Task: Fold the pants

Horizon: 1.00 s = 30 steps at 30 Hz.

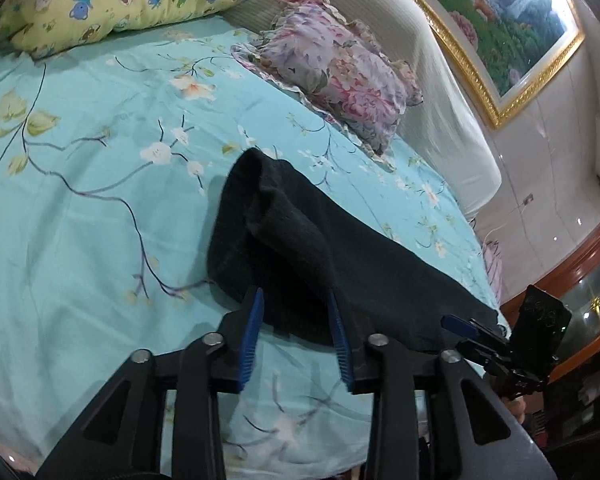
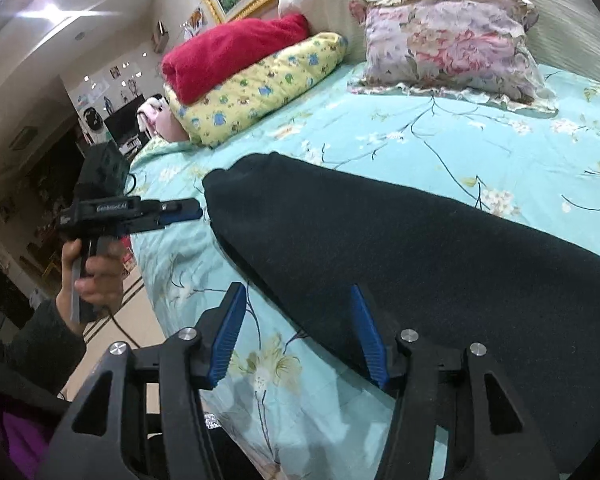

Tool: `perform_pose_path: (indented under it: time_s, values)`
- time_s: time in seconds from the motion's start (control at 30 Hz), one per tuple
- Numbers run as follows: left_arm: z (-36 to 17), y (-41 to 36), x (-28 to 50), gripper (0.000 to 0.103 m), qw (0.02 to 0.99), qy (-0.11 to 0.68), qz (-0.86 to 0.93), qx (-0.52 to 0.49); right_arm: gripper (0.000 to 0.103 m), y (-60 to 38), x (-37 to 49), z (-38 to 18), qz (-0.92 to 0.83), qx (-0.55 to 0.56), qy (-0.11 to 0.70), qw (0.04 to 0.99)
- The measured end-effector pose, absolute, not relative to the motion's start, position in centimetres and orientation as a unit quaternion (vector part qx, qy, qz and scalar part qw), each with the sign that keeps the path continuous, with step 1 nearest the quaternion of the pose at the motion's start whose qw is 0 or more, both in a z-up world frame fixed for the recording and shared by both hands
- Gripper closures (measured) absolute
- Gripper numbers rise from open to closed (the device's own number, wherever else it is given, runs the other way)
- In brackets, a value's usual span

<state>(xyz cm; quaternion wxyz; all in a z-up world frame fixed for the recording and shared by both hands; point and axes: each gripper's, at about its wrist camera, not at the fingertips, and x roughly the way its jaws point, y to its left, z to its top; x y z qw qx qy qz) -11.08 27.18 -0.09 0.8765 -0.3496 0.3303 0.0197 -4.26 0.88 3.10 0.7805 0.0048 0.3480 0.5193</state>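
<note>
- Bedroom with a bed under a turquoise cotton sheet printed with blossom branches (image 1: 100, 208), a cream padded headboard (image 1: 420, 60) behind it, a gold-framed landscape picture (image 1: 500, 28) on the wall.
- At the head end: yellow cartoon-print pillow (image 2: 260, 88), rolled red fleece blanket (image 2: 228, 56) on top of it, frilled pink-and-lilac floral cushion (image 2: 444, 36) set apart, all well clear of the working area.
- Spread across the near edge of the bed: long dark knitted pants (image 2: 400, 248), lying as one narrow band, probably already doubled leg over leg, so within easy reach of both hands for the next fold.
- One end of the pants humped and rumpled rather than flat, seemingly just dropped there.
- Left hand-held gripper (image 1: 296, 320): blue ribbed pads parted about halfway, dark cloth lying between them at the tips, not pinched; grasping nothing.
- Right hand-held gripper (image 2: 296, 320): jaws likewise spread, one pad over the sheet, the other over the edge of the pants; no grip on the fabric.
- Likely moment: release after a fold, with smoothing or a further fold to come.
</note>
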Motion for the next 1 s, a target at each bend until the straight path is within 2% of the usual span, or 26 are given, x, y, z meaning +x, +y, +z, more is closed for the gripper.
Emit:
perform_pose_path:
  time_s: [0.13,0.2,0.33,0.83,1.0]
  values:
    - [0.2,26.7,-11.6,0.059,0.872,0.329,0.027,-0.363,0.047,0.6,-4.3,3.4,0.517,0.012,0.349,0.781]
    - [0.2,26.8,-11.6,0.047,0.866,0.329,0.035,-0.375,0.047,0.5,-4.3,3.4,0.514,0.012,0.35,0.783]
    - [0.0,27.2,-11.6,0.034,0.842,0.335,0.061,-0.418,0.047,0.1,-3.5,3.6,0.508,0.031,0.356,0.784]
    - [-1.5,27.4,-9.4,0.032,0.783,0.356,0.173,-0.479,0.047,-1.8,6.8,5.4,0.419,0.112,0.391,0.812]
    - [-2.4,27.3,-8.4,0.032,0.772,0.36,0.161,-0.499,0.047,-0.9,9.5,5.0,0.418,0.102,0.409,0.805]
